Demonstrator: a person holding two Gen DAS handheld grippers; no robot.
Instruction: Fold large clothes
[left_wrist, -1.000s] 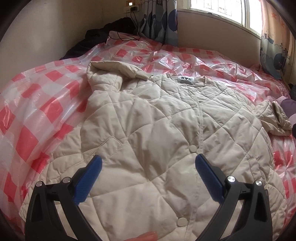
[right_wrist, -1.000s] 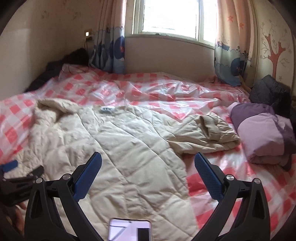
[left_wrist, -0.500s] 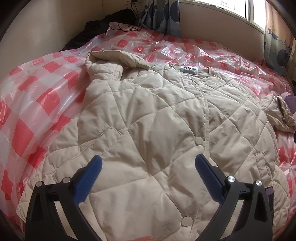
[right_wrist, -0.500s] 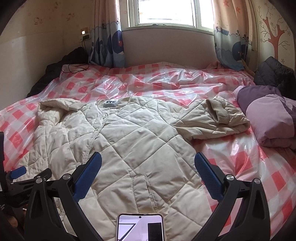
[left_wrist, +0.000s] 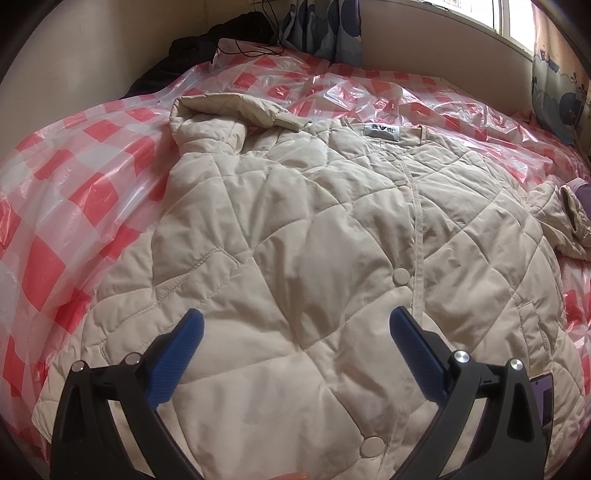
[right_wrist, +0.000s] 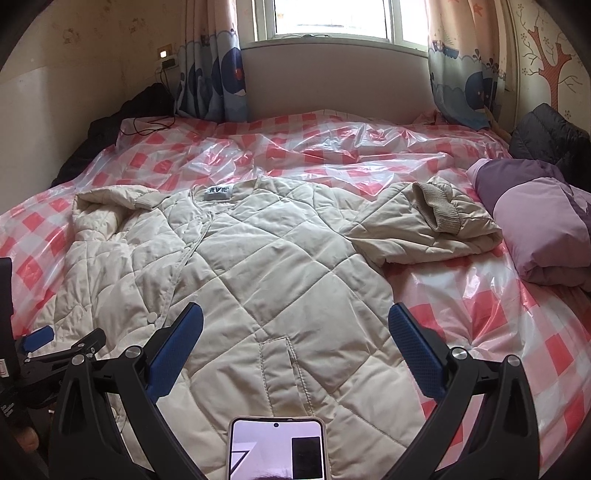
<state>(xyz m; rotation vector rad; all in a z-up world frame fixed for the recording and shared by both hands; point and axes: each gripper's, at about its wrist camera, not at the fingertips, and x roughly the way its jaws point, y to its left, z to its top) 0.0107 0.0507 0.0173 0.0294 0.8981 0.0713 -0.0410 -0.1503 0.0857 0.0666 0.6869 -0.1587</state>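
A beige quilted jacket (left_wrist: 314, 236) lies face up and buttoned on the red-and-white checked plastic sheet (left_wrist: 74, 177) over the bed; it also shows in the right wrist view (right_wrist: 258, 273). Its left sleeve (left_wrist: 221, 110) is folded up by the collar. Its right sleeve (right_wrist: 428, 225) is bunched out to the right. My left gripper (left_wrist: 295, 332) is open and empty above the jacket's lower left front; its blue fingertip (right_wrist: 37, 338) shows at the left of the right wrist view. My right gripper (right_wrist: 295, 328) is open and empty above the jacket's lower right front.
A folded purple jacket (right_wrist: 539, 221) lies at the bed's right edge, with a dark padded garment (right_wrist: 550, 136) behind it. Dark clothes (right_wrist: 110, 136) and a cable lie in the far left corner. A wall and window (right_wrist: 332, 18) close off the far side.
Both grippers have moved forward and lower over the jacket. The right view has swung left, so the jacket sits more central. Both stay open.
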